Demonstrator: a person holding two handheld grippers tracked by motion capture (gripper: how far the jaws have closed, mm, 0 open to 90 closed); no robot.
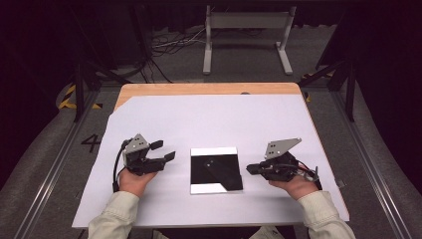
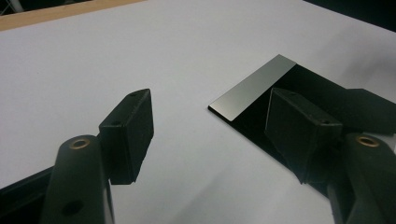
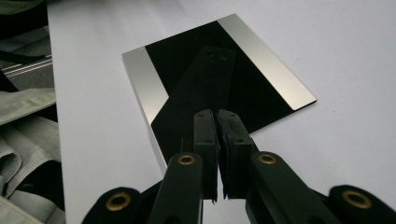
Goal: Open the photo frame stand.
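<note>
A glossy, mirror-like square plate (image 1: 215,169) lies flat on the white sheet (image 1: 209,119), black in the middle with bright strips along its near and far edges. To its left, my left gripper (image 1: 165,150) is held just off the sheet, pointing toward the plate, jaws open and nothing between them. In the left gripper view the left gripper (image 2: 208,100) frames the plate's corner (image 2: 254,88). My right gripper (image 1: 249,169) sits at the plate's right edge, shut on nothing. In the right gripper view the right gripper (image 3: 217,114) hovers over the plate (image 3: 261,60), which mirrors it.
The white sheet covers most of a wooden table (image 1: 209,88), whose bare strip shows at the far edge. Beyond it on the floor stand a grey metal frame (image 1: 246,35) and loose cables (image 1: 169,45). Pale sleeves (image 1: 114,219) enter from the near edge.
</note>
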